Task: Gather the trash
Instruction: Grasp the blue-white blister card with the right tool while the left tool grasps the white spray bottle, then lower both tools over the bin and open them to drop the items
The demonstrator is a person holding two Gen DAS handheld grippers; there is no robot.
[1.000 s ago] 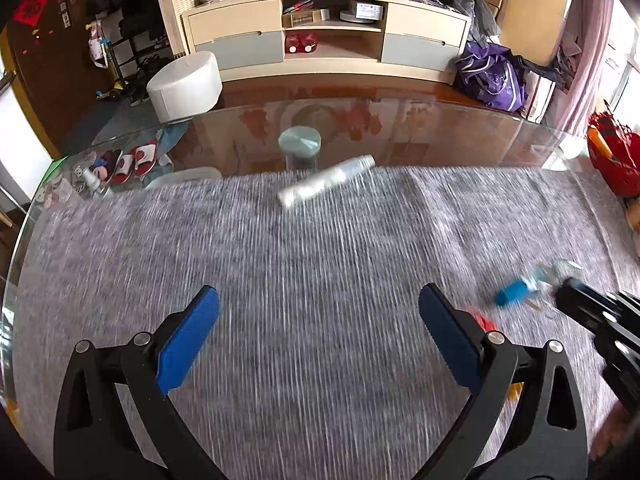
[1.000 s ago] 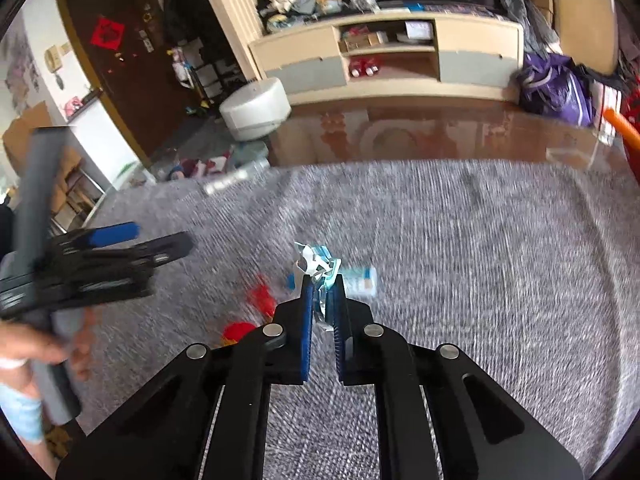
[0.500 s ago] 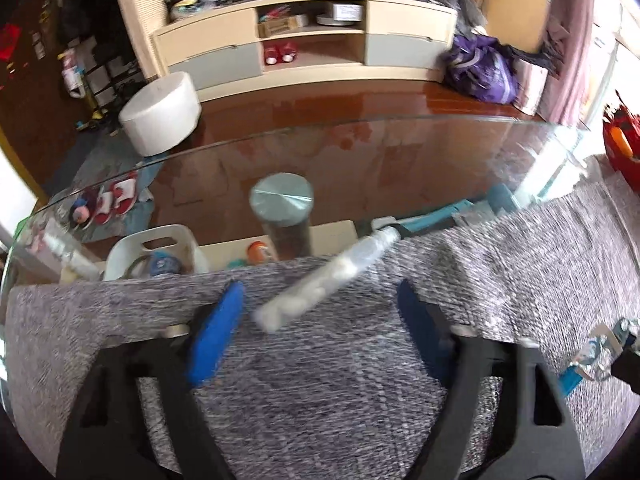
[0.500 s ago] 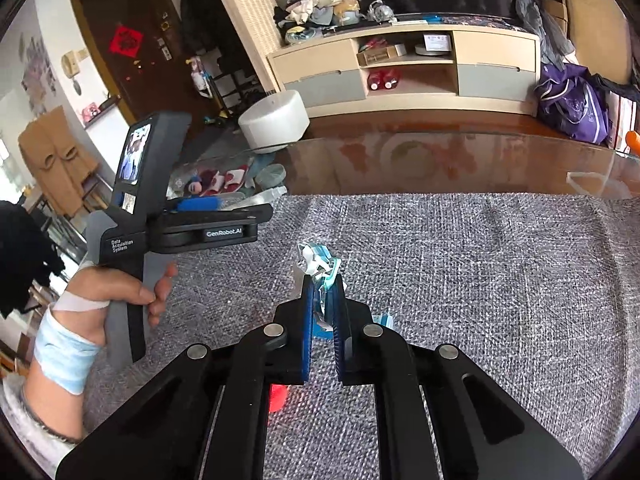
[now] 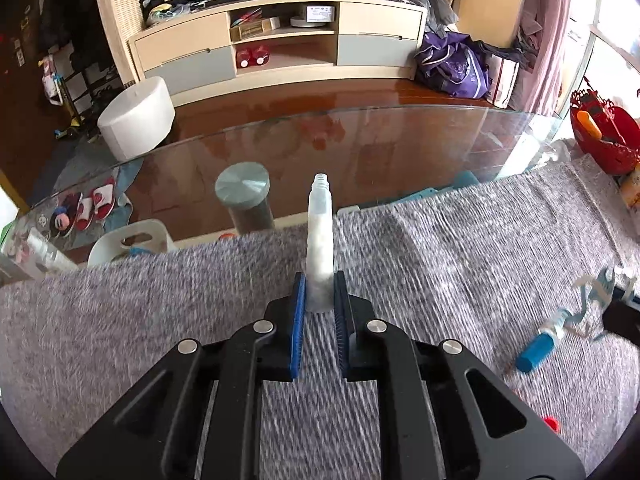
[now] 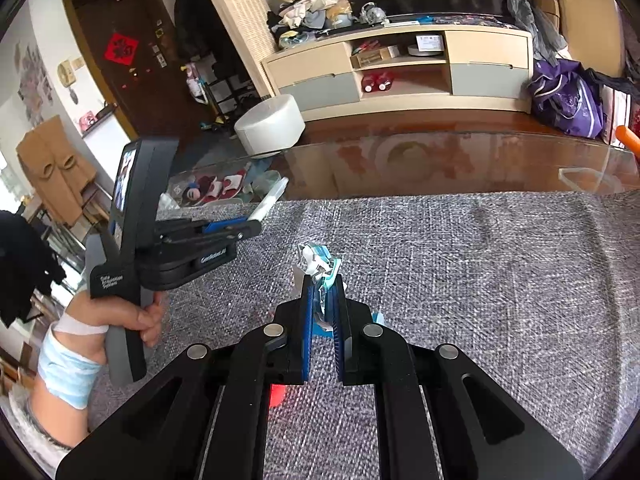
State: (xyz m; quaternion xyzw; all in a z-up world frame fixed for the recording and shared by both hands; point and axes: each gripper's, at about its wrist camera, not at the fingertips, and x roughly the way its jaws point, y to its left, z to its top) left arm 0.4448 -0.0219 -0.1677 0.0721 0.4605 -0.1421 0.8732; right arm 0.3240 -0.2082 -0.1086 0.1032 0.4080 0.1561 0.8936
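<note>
My left gripper (image 5: 319, 292) is shut on a clear plastic bottle (image 5: 319, 236) without a cap, its neck pointing away from me over the grey cloth (image 5: 160, 312). The right wrist view shows the same bottle (image 6: 270, 201) sticking out of the left gripper (image 6: 252, 227). My right gripper (image 6: 322, 289) is shut on a crumpled white and teal wrapper (image 6: 316, 262), held above the cloth; it also shows in the left wrist view (image 5: 596, 292). A blue tube (image 5: 538, 352) and a red cap (image 5: 551, 424) lie on the cloth at the right.
The cloth covers the near part of a glass table (image 5: 360, 148). A red basket (image 5: 604, 136) stands at the table's far right. Under the glass are a white bin (image 5: 132, 236) and a metal table leg (image 5: 244, 196). A red cap (image 6: 277, 394) lies under my right gripper.
My left gripper moved forward to the bottle and closed on it; it was open half a second ago. The right gripper stays shut on the wrapper.
</note>
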